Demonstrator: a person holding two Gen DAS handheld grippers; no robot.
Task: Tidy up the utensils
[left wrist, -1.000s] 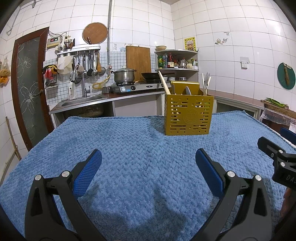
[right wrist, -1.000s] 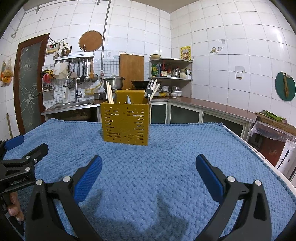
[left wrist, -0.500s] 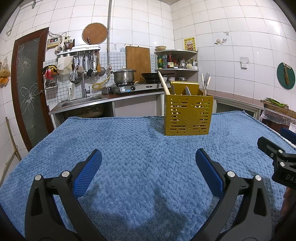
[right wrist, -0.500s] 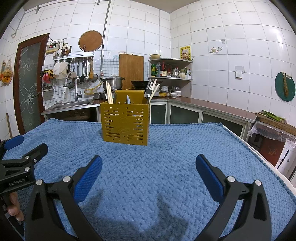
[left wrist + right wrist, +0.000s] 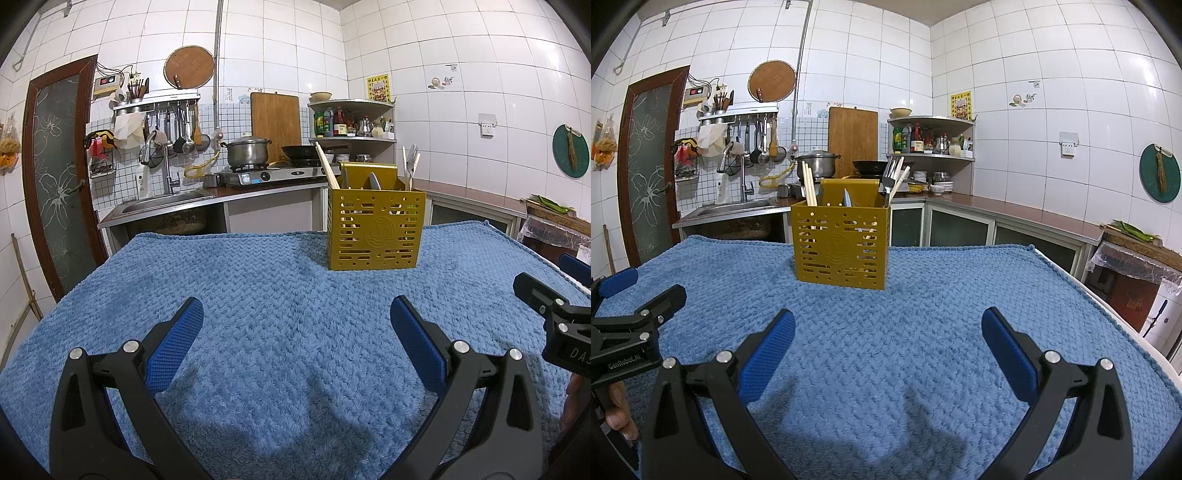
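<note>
A mustard-yellow slotted utensil holder stands upright on the blue towel, toward the far side. Wooden chopsticks lean out of its left compartment. A knife blade shows in the middle, and a fork with pale handles sticks out on the right. My left gripper hovers open over the towel, well short of the holder, with nothing between its fingers. Open and empty too, my right gripper sits at the same near distance. No loose utensils lie on the towel.
The blue towel covers the whole table, whose right edge drops off. Behind stand a sink counter, a stove with a pot and a corner shelf of bottles. A hand holds the left gripper.
</note>
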